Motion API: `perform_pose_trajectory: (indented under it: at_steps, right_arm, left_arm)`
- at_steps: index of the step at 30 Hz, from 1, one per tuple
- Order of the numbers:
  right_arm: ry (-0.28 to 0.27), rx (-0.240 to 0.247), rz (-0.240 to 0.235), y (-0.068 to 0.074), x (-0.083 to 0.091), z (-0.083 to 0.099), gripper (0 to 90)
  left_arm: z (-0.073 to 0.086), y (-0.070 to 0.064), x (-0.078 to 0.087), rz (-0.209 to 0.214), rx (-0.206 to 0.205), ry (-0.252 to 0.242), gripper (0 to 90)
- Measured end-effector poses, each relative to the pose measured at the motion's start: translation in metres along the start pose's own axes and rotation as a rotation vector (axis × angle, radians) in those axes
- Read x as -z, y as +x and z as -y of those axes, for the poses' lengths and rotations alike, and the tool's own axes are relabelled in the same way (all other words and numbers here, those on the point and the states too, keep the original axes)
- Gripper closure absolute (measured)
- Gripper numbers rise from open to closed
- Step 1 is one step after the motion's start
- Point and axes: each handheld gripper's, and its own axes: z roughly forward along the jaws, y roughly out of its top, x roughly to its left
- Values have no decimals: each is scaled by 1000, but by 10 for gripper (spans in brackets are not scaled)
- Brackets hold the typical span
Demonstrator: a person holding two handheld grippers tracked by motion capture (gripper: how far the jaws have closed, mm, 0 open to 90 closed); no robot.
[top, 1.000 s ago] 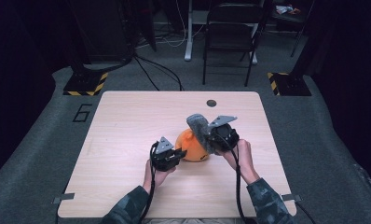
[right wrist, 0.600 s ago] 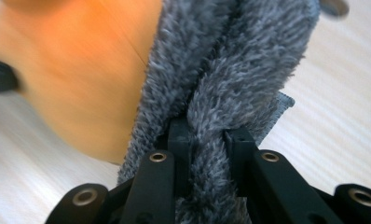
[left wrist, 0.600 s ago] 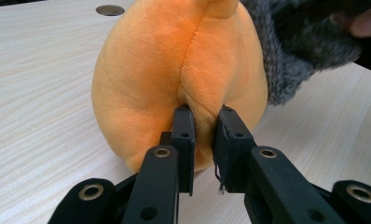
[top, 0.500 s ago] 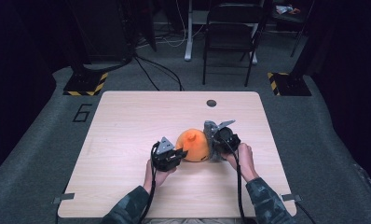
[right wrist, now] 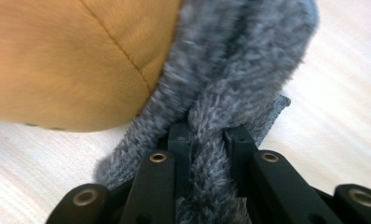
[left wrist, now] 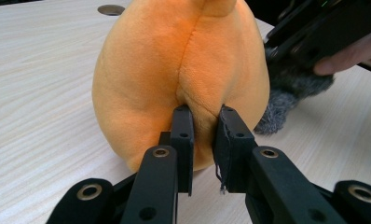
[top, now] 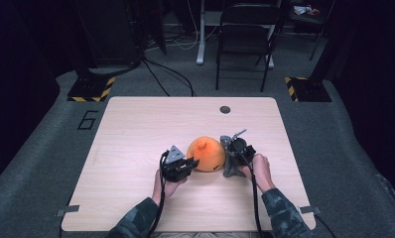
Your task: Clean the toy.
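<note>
Meanwhile left claw [left wrist: 203, 116] pinches orange plush [left wrist: 179, 70]; right claw [right wrist: 211, 135] grips grey fur [right wrist: 235, 70].

Tongs [right wrist: 209, 135] pinching grey fuzzy fabric [right wrist: 239, 70]

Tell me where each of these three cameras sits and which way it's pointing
High view: above the person's side, facing forward and down on the table; forearms and both hand-held grippers show.
Left gripper view: on the left hand-held gripper, facing the orange plush.
Right gripper view: on the right hand-held gripper, facing the grey furry fabric.
All share the orange plush.
</note>
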Motion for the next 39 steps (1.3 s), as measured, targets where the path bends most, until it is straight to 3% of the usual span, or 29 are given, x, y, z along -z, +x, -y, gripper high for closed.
perform_pose_trajectory:
  at_steps: [3, 5, 8, 10, 13, 15, 18, 21, 27, 28, 30, 31, 34, 37, 39]
  right_arm:
    - [-66, -12, 21, 0, 25, -5, 768]
    - [-122, 10, 25, -2, 40, -7, 768]
    - [-224, 6, 6, 4, 65, -13, 768]
    - [-255, 14, -25, 12, 70, -15, 769]
    - [-242, 73, -39, 26, 63, -19, 769]
    - [-223, 98, -7, 32, 54, -19, 769]
    - [-216, 102, 26, 32, 45, -17, 772]
    - [-215, 90, 18, 27, 42, -15, 773]
    - [-203, 84, 22, 20, 34, -12, 774]
    - [-198, 61, 18, 21, 33, -11, 774]
    - [-193, 74, 17, 20, 33, -12, 774]
    - [-217, 79, 19, 20, 31, -12, 774]
    - [-192, 68, 18, 23, 33, -12, 775]
    - [-204, 91, 21, 20, 31, -12, 775]
    - [-195, 65, 20, 21, 31, -11, 775]
  left_arm:
    - [0, 2, 0, -4, 6, 0, 780]
    - [0, 2, 0, -3, 10, -3, 779]
    - [0, 1, 0, -6, 8, -6, 777]
    - [0, 1, 0, -5, -3, 0, 776]
    - [0, 1, 0, -12, 9, -5, 767]
    - [0, 3, 1, -15, 1, -2, 750]
    - [-1, 4, 2, -11, -2, -6, 712]
    - [-3, 4, 5, -5, -5, -10, 649]
    - [-4, 8, 8, -51, -22, -6, 537]
    - [-4, 9, 8, -59, -24, -5, 517]
    - [-5, 11, 9, -73, -35, 9, 482]
    - [-4, 12, 9, -83, -29, 9, 471]
    - [-2, 16, 6, -99, -11, 33, 418]
    - [2, 20, -1, -77, 32, 60, 412]
    - [6, 19, -5, -69, 26, 67, 486]
